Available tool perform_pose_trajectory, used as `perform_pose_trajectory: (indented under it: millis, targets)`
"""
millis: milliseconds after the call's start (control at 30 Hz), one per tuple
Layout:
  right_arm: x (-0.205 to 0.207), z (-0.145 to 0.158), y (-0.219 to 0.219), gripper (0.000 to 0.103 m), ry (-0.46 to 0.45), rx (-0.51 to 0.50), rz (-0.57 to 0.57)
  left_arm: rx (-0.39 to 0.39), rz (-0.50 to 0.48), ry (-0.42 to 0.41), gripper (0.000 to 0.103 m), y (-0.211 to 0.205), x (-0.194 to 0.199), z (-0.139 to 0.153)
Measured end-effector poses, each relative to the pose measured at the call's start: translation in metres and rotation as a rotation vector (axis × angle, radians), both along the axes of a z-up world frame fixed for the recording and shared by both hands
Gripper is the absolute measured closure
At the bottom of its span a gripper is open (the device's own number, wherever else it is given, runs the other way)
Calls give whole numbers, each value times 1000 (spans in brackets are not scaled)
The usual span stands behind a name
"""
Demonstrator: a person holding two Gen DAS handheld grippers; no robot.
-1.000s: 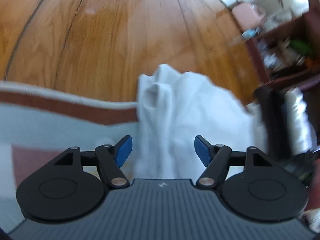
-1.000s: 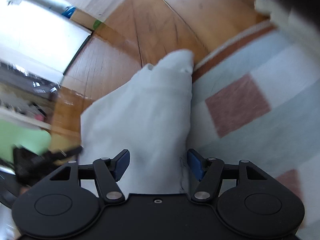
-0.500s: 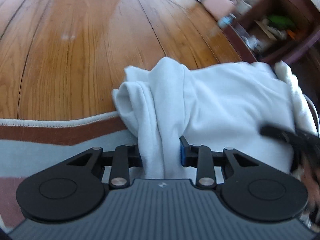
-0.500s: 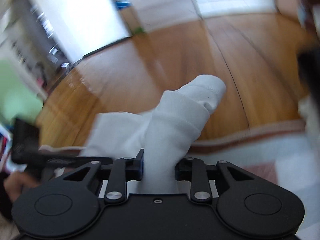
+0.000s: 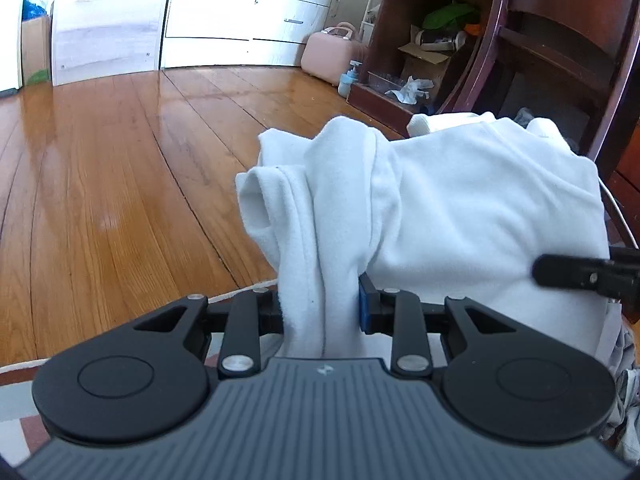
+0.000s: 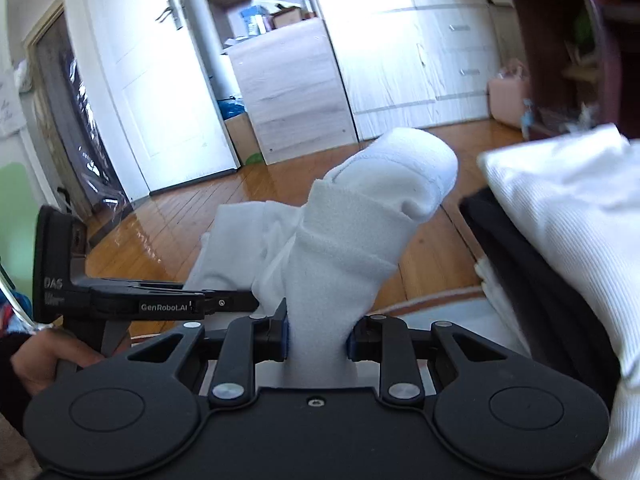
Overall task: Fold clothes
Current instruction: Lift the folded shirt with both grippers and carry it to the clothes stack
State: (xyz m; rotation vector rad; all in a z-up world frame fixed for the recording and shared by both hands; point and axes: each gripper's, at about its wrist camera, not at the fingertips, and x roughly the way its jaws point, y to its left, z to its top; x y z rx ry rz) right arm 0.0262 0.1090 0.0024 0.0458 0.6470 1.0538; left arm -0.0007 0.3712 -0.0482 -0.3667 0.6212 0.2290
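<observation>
- The white garment (image 5: 460, 200) now hangs in the air above the striped rug (image 5: 16, 420), where a second ago it lay bunched on that rug at the floor's edge; I have it pinched at two points and lifted.
- My left gripper (image 5: 320, 312) is clamped on a gathered fold of the garment. A second ago its blue pads stood wide with the cloth only lying between them; now they press the fold from both sides.
- My right gripper (image 6: 316, 336) likewise is closed on a rolled white end, perhaps a sleeve or cuff, which sticks up beyond the pads. It too stood wide a second ago.
- I judge this to be the lift-and-spread step: with both corners held I can pull the garment taut and lay it flat, but no fold is made yet.
- Left of the garment, the wooden floor (image 5: 100, 200) is bare as far as the white cabinets, so that side gives me free room to swing the cloth out.
- Right of the garment, in the left view, the dark wooden shelf unit (image 5: 540, 60) stands near, with a pink case (image 5: 332, 56) beside it.
- In the right view a stack of dark and white fabric (image 6: 560, 260) lies just right of the garment; I would keep the hanging cloth from dragging across it.
</observation>
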Motion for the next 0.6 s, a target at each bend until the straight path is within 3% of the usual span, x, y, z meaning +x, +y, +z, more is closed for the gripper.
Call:
perform_pose_trajectory:
  millis: [67, 133, 400, 500, 600]
  targets:
    - [5, 5, -8, 74, 2, 48, -19, -15, -10, 3, 75, -3, 4, 16]
    - [10, 12, -17, 74, 1, 96, -39, 35, -57, -5, 75, -12, 25, 39]
    - [81, 69, -82, 74, 25, 368, -320, 235, -281, -40, 75, -55, 174, 160]
    - [107, 83, -101, 74, 59, 400, -492, 274, -368, 14, 71, -85, 246, 173]
    - [137, 75, -112, 71, 103, 386, -643, 308, -360, 70, 52, -112, 309, 155]
